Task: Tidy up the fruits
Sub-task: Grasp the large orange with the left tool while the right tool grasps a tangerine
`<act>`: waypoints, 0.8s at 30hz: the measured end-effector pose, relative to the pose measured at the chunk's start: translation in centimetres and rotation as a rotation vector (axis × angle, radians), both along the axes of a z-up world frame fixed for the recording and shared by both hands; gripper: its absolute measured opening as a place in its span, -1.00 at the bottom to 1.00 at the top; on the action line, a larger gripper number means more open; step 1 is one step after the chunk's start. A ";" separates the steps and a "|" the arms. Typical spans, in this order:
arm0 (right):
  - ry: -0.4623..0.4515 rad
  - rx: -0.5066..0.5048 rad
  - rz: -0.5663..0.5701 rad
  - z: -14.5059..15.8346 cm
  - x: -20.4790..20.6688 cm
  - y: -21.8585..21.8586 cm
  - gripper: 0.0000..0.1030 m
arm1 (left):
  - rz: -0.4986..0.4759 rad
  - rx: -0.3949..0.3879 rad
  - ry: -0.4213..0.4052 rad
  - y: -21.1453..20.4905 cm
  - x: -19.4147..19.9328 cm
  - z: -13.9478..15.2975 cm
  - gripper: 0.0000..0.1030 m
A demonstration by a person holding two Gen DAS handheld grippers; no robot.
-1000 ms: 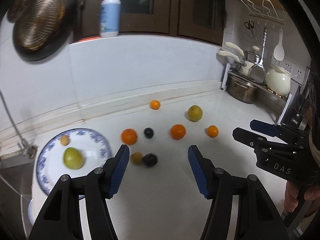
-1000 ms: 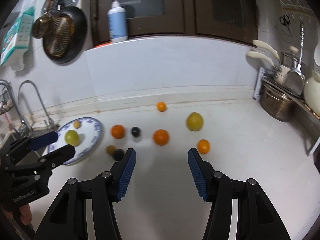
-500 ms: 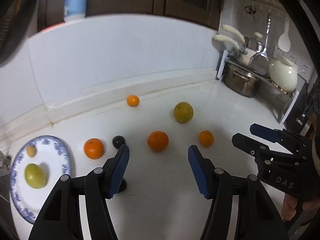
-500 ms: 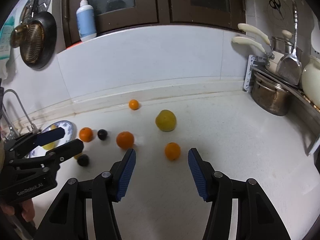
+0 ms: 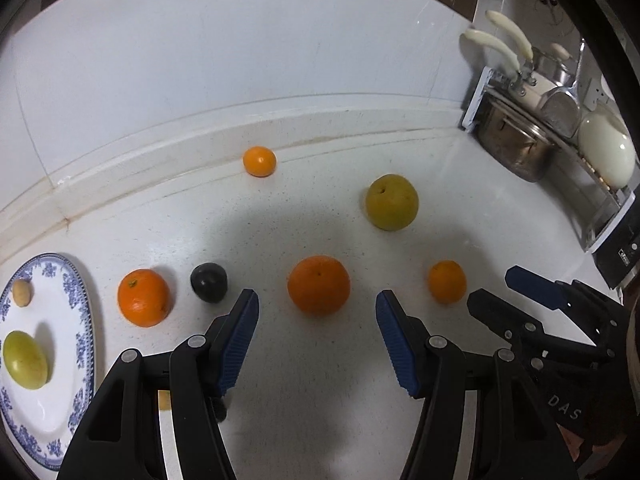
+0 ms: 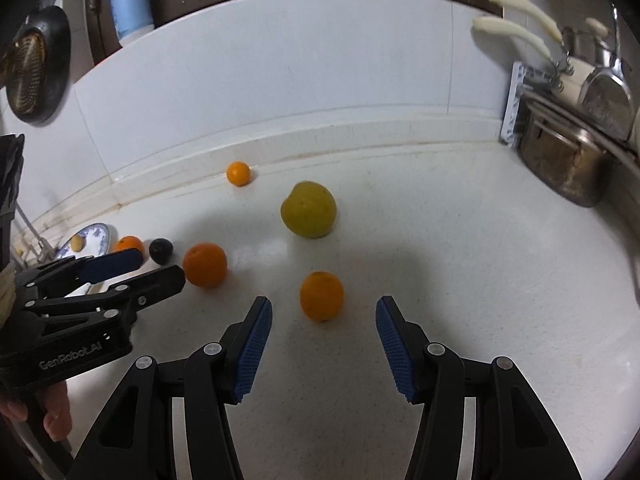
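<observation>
In the left wrist view my left gripper (image 5: 318,338) is open, and a large orange (image 5: 319,284) lies on the white counter just beyond its tips. Left of that are a dark plum (image 5: 209,282), another orange (image 5: 144,297) and a blue-patterned plate (image 5: 85,320) holding a green fruit (image 5: 25,359) and a small tan fruit (image 5: 21,293). My right gripper (image 6: 324,342) is also open, with a small orange (image 6: 322,296) just ahead of its tips. A yellow round fruit (image 6: 308,210) and a small far orange (image 6: 238,173) lie beyond.
A rack with a steel pot (image 5: 516,152), pans and a white kettle (image 5: 606,152) fills the right corner. The backsplash ledge (image 5: 160,160) runs behind the fruit. A small brownish fruit (image 5: 163,400) shows under the left fingers. A soap bottle (image 6: 132,0) stands on the upper ledge.
Both grippers have moved forward and down toward the fruit, which now looks larger. The left has swung right, away from the plate. Neither gripper's jaws have changed.
</observation>
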State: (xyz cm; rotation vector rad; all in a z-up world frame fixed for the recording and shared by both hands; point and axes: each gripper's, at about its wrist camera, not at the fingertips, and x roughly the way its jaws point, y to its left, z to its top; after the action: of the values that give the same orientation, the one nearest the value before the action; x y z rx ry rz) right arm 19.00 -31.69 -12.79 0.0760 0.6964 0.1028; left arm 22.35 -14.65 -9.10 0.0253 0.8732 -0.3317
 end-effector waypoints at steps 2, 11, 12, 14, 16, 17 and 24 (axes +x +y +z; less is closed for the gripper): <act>0.007 0.000 -0.002 -0.3 0.4 0.0 0.07 | -0.005 0.011 0.006 -0.4 0.7 -0.3 0.15; 0.041 0.013 -0.005 -1.0 2.3 0.1 0.06 | -0.019 0.031 0.061 -1.3 3.5 -2.0 0.15; 0.046 0.014 -0.006 -1.1 2.5 0.1 0.06 | -0.022 0.031 0.062 -1.3 3.7 -2.1 0.14; 0.054 0.014 -0.004 -1.3 2.8 0.3 0.06 | -0.027 0.031 0.065 -1.5 4.1 -2.3 0.10; 0.061 0.010 -0.002 -1.6 3.0 0.4 0.01 | -0.030 0.031 0.072 -1.3 4.2 -2.4 0.02; 0.066 0.009 -0.001 -1.7 3.2 0.5 0.00 | -0.028 0.030 0.078 -1.3 4.4 -2.6 0.01; 0.083 0.003 0.003 -2.2 3.7 0.7 -0.13 | -0.037 0.023 0.100 -1.3 4.5 -3.1 -0.15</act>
State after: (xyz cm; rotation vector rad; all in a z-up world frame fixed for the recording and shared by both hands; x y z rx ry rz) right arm 22.72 -31.03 -14.99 0.0826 0.7792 0.1040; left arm 26.80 -15.93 -12.25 0.0468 0.9762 -0.3601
